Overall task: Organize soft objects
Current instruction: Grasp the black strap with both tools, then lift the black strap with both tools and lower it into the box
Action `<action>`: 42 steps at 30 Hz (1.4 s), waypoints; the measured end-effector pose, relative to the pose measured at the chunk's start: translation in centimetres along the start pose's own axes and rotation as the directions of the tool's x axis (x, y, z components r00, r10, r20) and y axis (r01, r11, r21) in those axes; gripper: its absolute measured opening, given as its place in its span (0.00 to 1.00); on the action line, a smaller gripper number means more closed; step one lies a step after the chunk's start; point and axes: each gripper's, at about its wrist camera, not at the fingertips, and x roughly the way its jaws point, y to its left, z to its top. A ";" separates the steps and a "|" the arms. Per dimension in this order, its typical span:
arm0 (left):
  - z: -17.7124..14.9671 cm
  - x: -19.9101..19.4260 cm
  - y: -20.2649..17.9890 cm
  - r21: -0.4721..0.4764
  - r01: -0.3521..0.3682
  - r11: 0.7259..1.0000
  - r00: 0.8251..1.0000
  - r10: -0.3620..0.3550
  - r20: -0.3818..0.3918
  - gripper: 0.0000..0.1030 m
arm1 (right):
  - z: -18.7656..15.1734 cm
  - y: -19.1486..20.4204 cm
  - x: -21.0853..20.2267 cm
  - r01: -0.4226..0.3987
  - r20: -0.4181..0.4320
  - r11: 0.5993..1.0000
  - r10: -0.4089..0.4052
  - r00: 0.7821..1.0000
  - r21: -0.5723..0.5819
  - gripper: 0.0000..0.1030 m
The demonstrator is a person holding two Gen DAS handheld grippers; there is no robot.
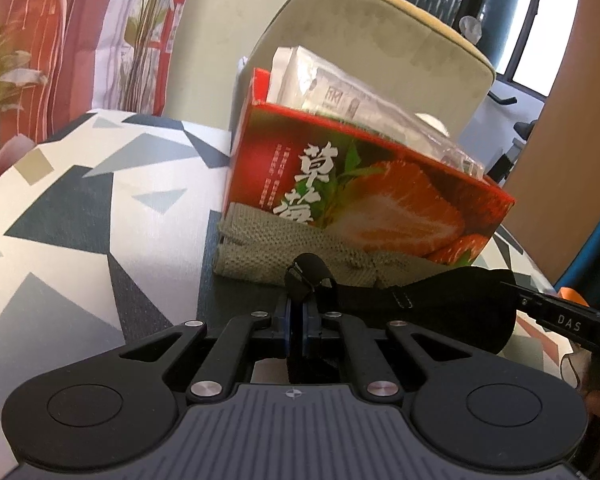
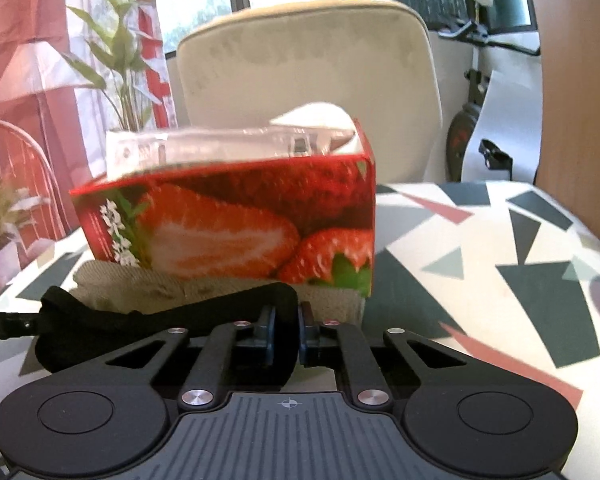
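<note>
Writing first: white Chinese characters "草莓" printed large on front of red strawberry box [image 1: 364, 200], w/ smaller white columns beside them, too small to read. "DAS" in pale letters on right tool's finger seen at right edge of left wrist view; letters ending ".AI" on left tool's finger at left edge of right wrist view. Clear plastic packs [image 1: 340, 96] standing up out of box top, print on them blurred.

Task's thing: black fabric piece [image 1: 440, 300], soft, dark, w/ a stitched seam and a small loop or strap at one end. Stretched between both tools, just in front of box, above near part of desk [image 1: 80, 200].

Left tool [image 1: 296, 312]: clenched on the strap end of black fabric, blue pads pressed together w/ cloth bunched above them. Right tool [image 2: 288, 328]: clamped on other end of black fabric [image 2: 172, 312], cloth passing between the pads.

Knitted khaki cloth [image 1: 276, 248] folded flat on desk, touching box front, part tucked under it. Desk cover: white w/ grey, dark-blue and pink triangles. Beige chair back [image 2: 300, 68] behind box, at far desk edge.
</note>
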 end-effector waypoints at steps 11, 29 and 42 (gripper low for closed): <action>-0.1 -0.2 -0.1 0.002 -0.002 1.000 1.000 0.002 0.005 0.06 | 0.4 0.1 -0.8 -0.022 0.023 1.000 0.022 0.999 0.016 0.09; 0.3 -2.0 -0.4 0.035 -0.023 0.999 0.994 0.019 0.107 0.05 | 1.1 0.3 -2.0 -0.057 0.086 0.998 0.055 0.995 0.023 0.08; 7.3 -5.7 -2.7 0.099 0.016 0.995 0.955 -0.045 0.294 0.05 | 7.5 0.4 -4.1 -0.111 0.231 0.994 0.110 0.967 -0.009 0.08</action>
